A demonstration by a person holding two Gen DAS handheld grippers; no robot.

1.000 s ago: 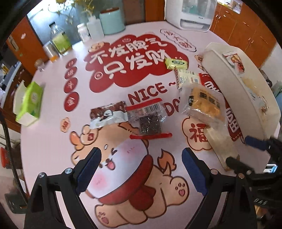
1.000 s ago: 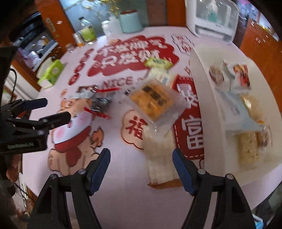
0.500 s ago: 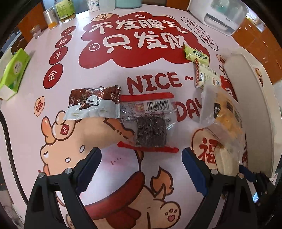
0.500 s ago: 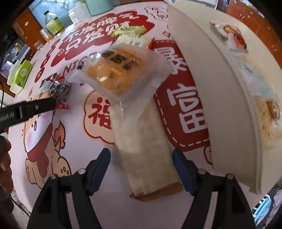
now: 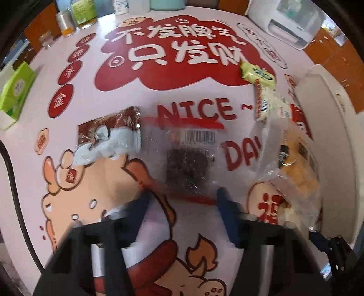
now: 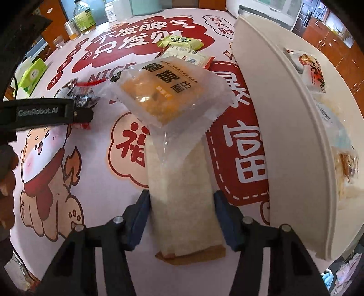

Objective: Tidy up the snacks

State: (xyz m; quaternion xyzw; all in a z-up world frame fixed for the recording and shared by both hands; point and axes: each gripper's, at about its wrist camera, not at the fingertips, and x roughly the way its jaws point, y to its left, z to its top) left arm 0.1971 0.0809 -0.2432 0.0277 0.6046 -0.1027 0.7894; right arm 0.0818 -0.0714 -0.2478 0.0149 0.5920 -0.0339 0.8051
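Observation:
My left gripper (image 5: pixel 182 202) is open, its blue pads either side of the near edge of a clear packet of dark snack (image 5: pixel 190 168) with a barcode; the view is blurred. A brown-and-white packet (image 5: pixel 109 136) lies left of it. My right gripper (image 6: pixel 182 211) is open, its pads astride a long pale cake packet (image 6: pixel 182 193) lying flat on the table. A yellow bread packet (image 6: pixel 168 95) rests on that packet's far end. The white tray (image 6: pixel 284 127) on the right holds several snacks.
A green packet (image 6: pixel 182 42) and a cream packet (image 6: pixel 184 55) lie farther back. A green tissue box (image 5: pixel 16 91) sits at the left edge. Bottles and jars (image 5: pixel 86 13) and a white appliance (image 5: pixel 293 25) stand at the far side.
Both grippers have moved down and forward. The left pads now flank the dark snack packet; the right pads now flank the pale cake packet. Both have narrowed somewhat.

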